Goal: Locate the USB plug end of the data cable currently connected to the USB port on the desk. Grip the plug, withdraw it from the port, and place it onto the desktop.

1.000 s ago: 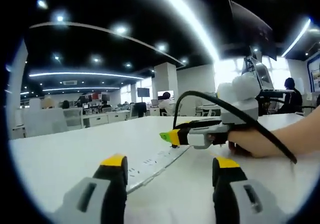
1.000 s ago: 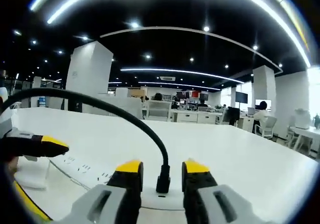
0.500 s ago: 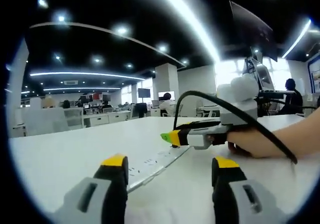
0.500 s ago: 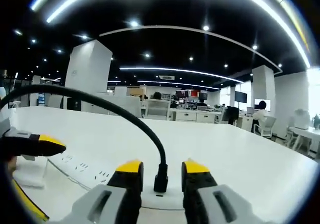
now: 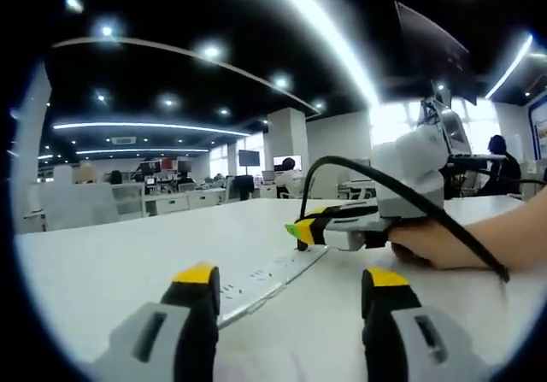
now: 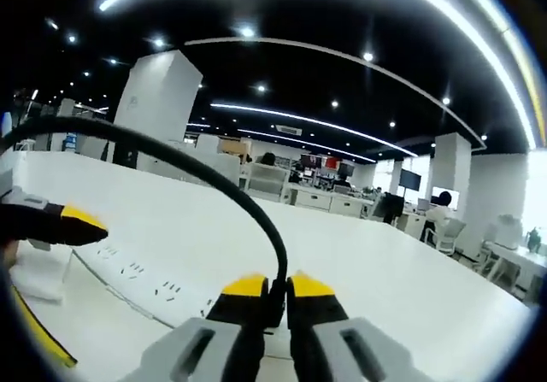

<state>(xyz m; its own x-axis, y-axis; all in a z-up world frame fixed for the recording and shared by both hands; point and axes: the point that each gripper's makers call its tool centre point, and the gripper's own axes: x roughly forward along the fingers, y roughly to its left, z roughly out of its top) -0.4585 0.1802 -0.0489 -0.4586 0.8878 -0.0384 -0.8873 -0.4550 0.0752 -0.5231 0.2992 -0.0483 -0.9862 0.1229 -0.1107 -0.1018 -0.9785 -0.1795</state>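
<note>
1. Since a second ago, yellow-tipped right gripper (image 6: 272,286) has clamped black USB plug (image 6: 275,295) — upright in long white power strip (image 6: 145,281)
2. Withdrawal runs straight up
3. Left gripper (image 5: 286,281) hangs open — farther off

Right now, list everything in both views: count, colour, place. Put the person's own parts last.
Desk: one, white, under both tools.
Power strip: one, white, long, flat on the desk; also seen in the left gripper view.
Data cable: one, black, arching over the desk down to the right tool's tips.
USB plug: one, black, pinched between the right tool's yellow tips, just above the strip's end.
Background desks and chairs: several, pale, far across the office.
Seated people: a few, dark, far off.
Right tool: one, grey with yellow tips, shut on the plug.
Left tool: one, grey with yellow tips, open over the desk.
Forearm: one, behind the right tool.
</note>
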